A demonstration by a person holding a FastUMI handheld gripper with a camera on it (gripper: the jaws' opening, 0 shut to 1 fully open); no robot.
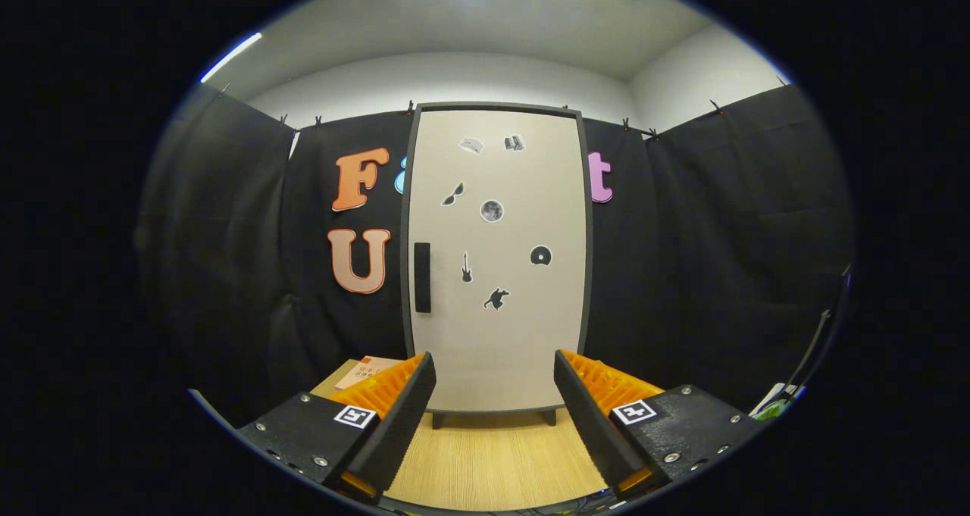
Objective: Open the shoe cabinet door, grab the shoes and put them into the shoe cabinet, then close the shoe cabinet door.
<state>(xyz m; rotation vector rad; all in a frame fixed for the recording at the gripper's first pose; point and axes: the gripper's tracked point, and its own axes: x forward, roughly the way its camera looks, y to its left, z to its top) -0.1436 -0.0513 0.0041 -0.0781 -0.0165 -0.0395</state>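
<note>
Your hand-held gripper (494, 402) is released, fingers spread and empty. The shoe cabinet (496, 258) stands shut on the desk (492, 455), straight ahead beyond the fingers. Its handle (422, 277) runs vertically at the door's left edge, left of your centreline.

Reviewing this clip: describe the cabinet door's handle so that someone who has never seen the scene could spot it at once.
Beyond the open, empty hand-held gripper stands a tall pale shoe cabinet with its door shut. The handle is on that door's left edge, at about mid-height. It is a plain dark upright bar, unlike the small stickers scattered across the door.
</note>
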